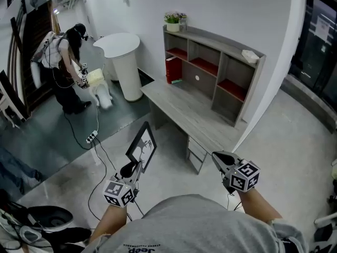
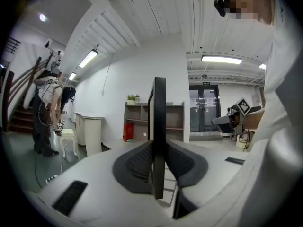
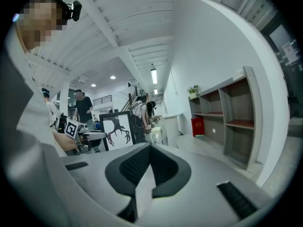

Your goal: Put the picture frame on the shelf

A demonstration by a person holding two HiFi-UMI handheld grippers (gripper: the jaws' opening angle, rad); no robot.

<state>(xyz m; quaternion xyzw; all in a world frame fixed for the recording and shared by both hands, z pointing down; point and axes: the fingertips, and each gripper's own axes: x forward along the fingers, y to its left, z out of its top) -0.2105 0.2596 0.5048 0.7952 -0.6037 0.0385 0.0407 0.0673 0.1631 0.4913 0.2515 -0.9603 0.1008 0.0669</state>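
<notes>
Frame aloft: your left gripper is clamped on the lower edge of the picture frame, which stands upright in the air, well short of the desk and shelf. Your right gripper hangs empty, jaws pressed together. The risk ahead (a judgement only) is that the thin edge-hold lets the frame pivot, slip or clip a shelf divider.

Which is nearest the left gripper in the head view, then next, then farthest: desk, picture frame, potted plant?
1. picture frame, clamped upright in the left gripper.
2. desk, ahead, mid-picture.
3. potted plant, atop the shelf, at its left end by the wall.
</notes>
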